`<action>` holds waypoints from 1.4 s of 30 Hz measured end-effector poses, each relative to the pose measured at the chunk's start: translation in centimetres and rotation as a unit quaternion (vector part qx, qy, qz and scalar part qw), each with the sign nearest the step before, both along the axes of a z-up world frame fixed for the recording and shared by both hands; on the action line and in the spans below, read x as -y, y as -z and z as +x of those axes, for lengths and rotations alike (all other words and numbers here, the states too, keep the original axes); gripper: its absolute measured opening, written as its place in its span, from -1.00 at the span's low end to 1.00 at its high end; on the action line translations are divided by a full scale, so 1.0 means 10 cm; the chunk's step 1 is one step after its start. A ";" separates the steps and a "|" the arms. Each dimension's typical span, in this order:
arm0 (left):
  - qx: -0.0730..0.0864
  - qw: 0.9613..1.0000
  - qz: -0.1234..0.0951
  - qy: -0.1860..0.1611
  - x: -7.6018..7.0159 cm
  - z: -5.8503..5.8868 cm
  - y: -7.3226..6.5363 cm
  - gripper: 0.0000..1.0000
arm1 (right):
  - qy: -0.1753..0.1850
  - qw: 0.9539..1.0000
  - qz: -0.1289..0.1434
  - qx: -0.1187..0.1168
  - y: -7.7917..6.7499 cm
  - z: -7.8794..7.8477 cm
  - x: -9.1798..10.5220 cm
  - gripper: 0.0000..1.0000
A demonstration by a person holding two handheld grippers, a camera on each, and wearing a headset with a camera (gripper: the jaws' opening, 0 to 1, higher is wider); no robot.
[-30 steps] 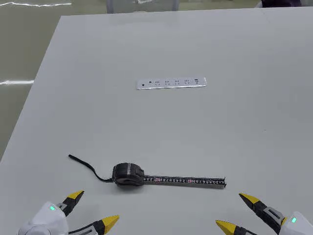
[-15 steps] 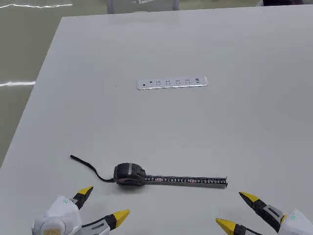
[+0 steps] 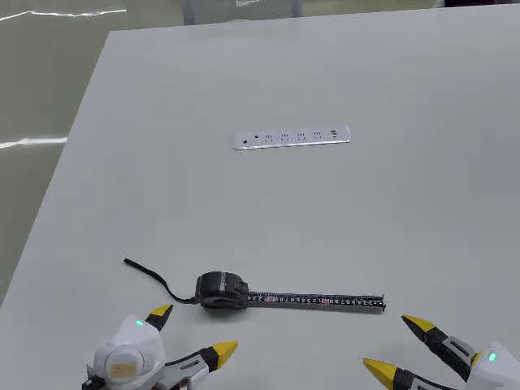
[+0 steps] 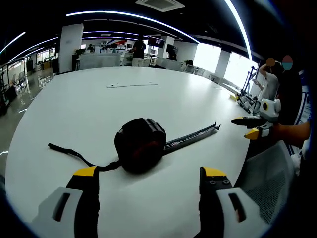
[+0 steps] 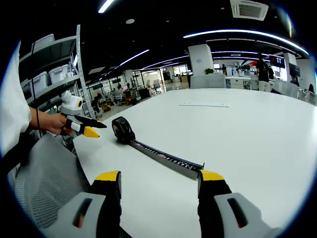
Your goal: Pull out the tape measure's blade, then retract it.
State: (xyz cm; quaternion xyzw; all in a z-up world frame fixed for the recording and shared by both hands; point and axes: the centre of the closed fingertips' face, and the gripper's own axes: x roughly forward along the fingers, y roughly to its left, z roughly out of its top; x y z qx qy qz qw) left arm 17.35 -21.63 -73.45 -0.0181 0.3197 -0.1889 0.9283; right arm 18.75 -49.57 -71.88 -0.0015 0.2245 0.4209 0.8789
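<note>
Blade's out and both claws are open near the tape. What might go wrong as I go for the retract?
Neither the left claw nor the right claw holds the tape measure case. Releasing the blade with the case loose may let it skid, or the tip whip back.
The strap trails from the case on the left claw's side, so closing there may pinch strap rather than case.

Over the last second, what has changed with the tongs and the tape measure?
The left tongs have edged forward and right toward the tape measure, open, holding nothing. The right tongs stay open near the blade tip; the tape measure lies unmoved, blade out.
</note>
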 end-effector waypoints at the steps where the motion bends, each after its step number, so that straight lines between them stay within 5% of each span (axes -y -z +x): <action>1: -0.002 1.000 -0.003 -0.006 0.00 0.01 0.02 0.64 | -0.001 1.000 0.000 0.000 0.00 0.00 0.00 0.25; 13: -0.011 1.000 0.003 -0.028 0.04 0.12 0.07 0.65 | -0.001 1.000 0.002 -0.005 0.03 0.05 0.01 0.25; 21: -0.014 0.998 -0.020 -0.059 0.01 0.22 0.05 0.68 | -0.001 1.000 0.010 -0.011 0.07 0.10 0.02 0.25; 32: -0.017 0.998 -0.006 -0.062 0.12 0.33 0.06 0.73 | -0.001 1.000 0.011 -0.016 0.12 0.16 0.06 0.25; 34: -0.019 0.998 -0.008 -0.065 0.14 0.36 0.06 0.72 | -0.015 1.000 -0.011 -0.005 0.15 0.16 0.05 0.25; 42: -0.019 0.997 -0.005 -0.071 0.21 0.45 0.06 0.71 | -0.012 1.000 0.002 -0.008 0.16 0.23 0.06 0.23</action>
